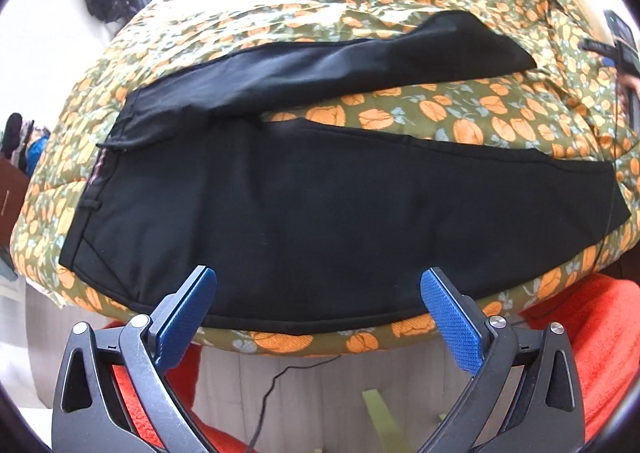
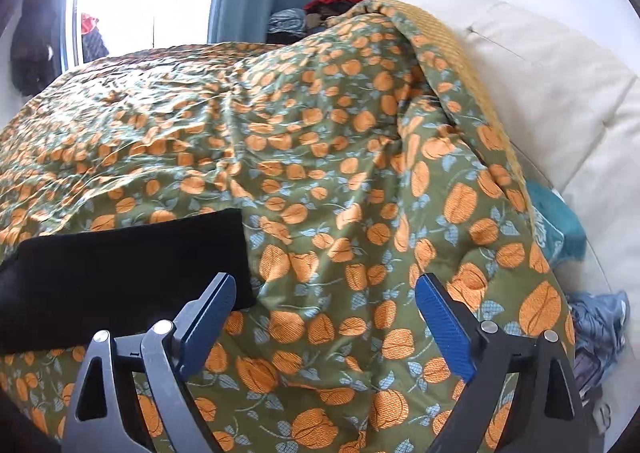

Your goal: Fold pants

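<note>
Black pants (image 1: 320, 213) lie flat on bed quilt (image 1: 400, 117), legs apart, ready for folding; left tongs (image 1: 318, 281) & right tongs (image 2: 324, 289) wide open, empty.

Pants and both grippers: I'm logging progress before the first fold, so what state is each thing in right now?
pants: flat on the bedspread, legs spread apart, unfolded
left gripper: open, empty, above the near leg
right gripper: open, empty, beside a leg end
bedspread: wrinkled
</note>
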